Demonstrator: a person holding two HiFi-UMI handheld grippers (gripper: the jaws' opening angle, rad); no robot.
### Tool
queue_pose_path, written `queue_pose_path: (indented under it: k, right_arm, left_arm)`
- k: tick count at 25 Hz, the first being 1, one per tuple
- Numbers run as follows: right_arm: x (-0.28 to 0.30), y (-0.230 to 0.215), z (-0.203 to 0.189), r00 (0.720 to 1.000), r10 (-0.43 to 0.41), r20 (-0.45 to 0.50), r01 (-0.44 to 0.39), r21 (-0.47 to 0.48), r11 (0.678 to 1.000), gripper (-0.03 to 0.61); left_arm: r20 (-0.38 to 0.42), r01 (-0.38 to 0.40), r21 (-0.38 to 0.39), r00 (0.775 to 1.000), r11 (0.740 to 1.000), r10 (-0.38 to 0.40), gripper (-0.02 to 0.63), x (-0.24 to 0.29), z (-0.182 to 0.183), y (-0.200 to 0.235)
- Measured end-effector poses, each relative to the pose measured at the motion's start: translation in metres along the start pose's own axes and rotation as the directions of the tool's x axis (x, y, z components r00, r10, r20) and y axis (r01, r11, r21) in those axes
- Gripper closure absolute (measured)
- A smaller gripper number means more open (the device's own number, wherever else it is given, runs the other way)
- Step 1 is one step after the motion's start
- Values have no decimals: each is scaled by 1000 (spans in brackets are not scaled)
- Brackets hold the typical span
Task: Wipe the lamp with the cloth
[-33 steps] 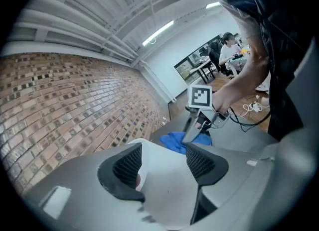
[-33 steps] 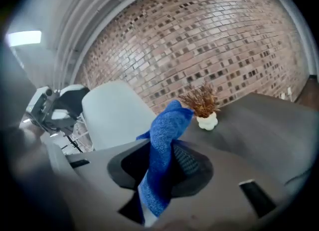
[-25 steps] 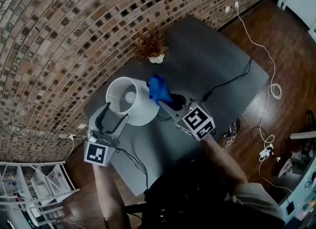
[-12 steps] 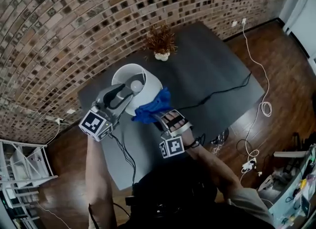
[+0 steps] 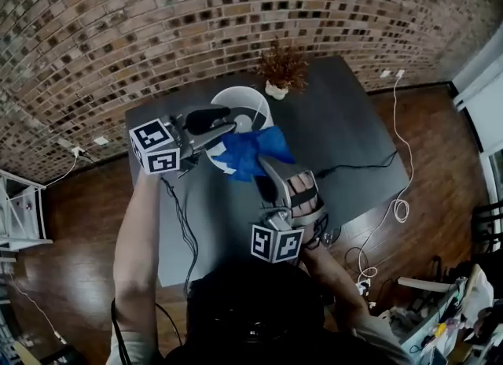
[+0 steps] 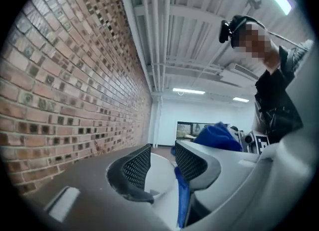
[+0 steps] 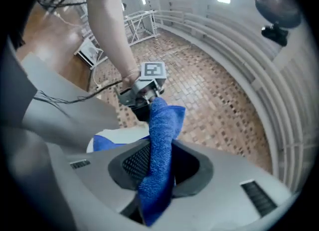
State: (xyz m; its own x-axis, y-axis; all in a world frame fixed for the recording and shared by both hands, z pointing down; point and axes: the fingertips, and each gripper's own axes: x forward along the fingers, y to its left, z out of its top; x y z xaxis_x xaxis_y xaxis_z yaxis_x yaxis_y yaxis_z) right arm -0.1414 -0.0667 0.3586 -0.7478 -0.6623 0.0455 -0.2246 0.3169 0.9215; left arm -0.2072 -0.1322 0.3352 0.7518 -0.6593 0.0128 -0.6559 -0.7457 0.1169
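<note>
The wiping step itself was in hand. The left tool (image 5: pixel 222 124) had just been closing, and the rim of the white lamp (image 5: pixel 245 104) with its round, open-topped shade sat pinched between its jaws, steadying it at the far left of the dark grey bench (image 5: pixel 346 135). The right tool (image 5: pixel 277 178) was clamped on a bunched blue terry cloth (image 5: pixel 253 151), which lay against the shade's near side.

Next, I judged, the cloth had to be drawn round the shade with light pressure, so the lamp would not tip.

Only the head view showed the dried plant in a small white pot (image 5: pixel 283 72) beyond the lamp. The left gripper view showed the shade wall (image 6: pixel 160 175) between the mesh pads. The right gripper view showed the cloth (image 7: pixel 162 135) standing out of its jaws.
</note>
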Motion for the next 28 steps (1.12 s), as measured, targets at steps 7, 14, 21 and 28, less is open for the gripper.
queue_pose_path:
  k: [7,14,21,28]
  right_arm:
    - [39,125,4,974,180,-139,-207,-212,955,468]
    - [13,247,-35,838,468,-280,-524,-178,833,468]
    - [-44,240,-73,758,598,-261,-562,204,802,468]
    - [-70,147,-95,854,498,-147,-266,699,664,468]
  left_arm:
    - [-1,16,-15,1000,1000,-16,472,-1,-1,2]
    - [-7,10,62,1000,998,-9,476,-5,-7,-5]
    - [169,-21,83,986,996,7,477,-19,9,-13]
    - [127,-141,47,983,989,134,314,-39,24,-21]
